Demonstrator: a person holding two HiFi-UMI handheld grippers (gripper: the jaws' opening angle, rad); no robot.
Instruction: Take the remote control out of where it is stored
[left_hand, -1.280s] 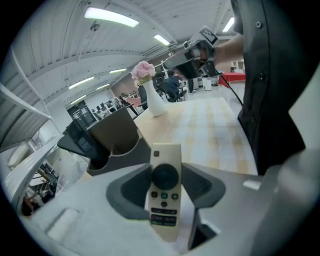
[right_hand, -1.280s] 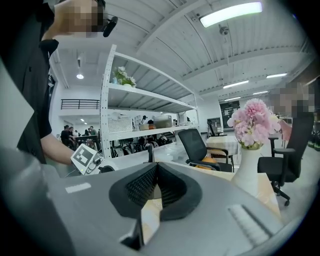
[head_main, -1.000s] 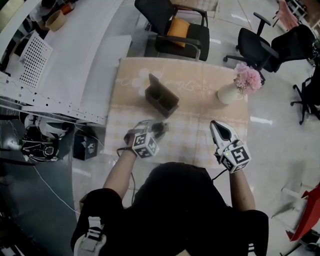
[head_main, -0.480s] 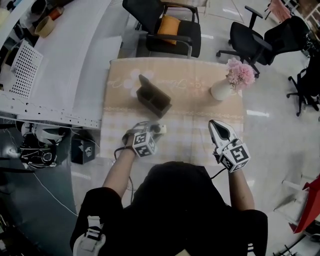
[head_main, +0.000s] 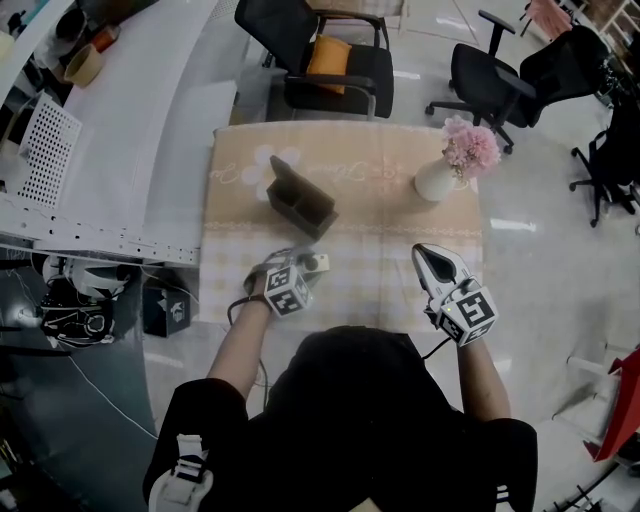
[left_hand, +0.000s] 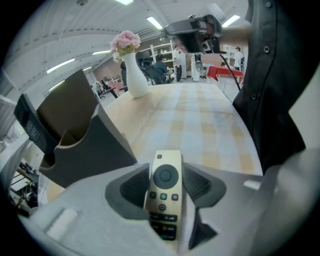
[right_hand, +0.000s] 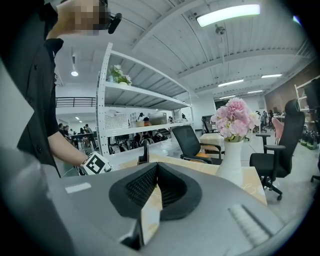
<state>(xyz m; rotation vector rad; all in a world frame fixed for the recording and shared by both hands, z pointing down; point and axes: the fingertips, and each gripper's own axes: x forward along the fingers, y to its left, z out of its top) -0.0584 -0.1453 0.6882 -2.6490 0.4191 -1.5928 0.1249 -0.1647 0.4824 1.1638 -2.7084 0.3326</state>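
From the head view, the counter (head_main: 380, 270) carries a checked cloth, with a dark holder (head_main: 300, 205) left of centre and a vase (head_main: 436, 182) of pink flowers close to the right edge. The left claw (head_main: 300, 268) hangs over the near left part of the counter, near the holder but apart from it, with the pale remote (head_main: 319, 262) in its grip. The right claw (head_main: 436, 258) hovers over the near right part. A line of script runs along the cloth's far edge, too small to read.

In the left claw view the jaws stand partly apart, clamped on the remote's two long sides, button face up. The holder's open slot sits just beyond on the left. The buttons show coloured marks but no legible label.

The right claw view shows its jaws brought together with nothing between them. The vase stands ahead.

So the remote is clear of the holder — the taking-out looks done. Setting it down seems all that is left. I cannot tell whether it touches the cloth yet.
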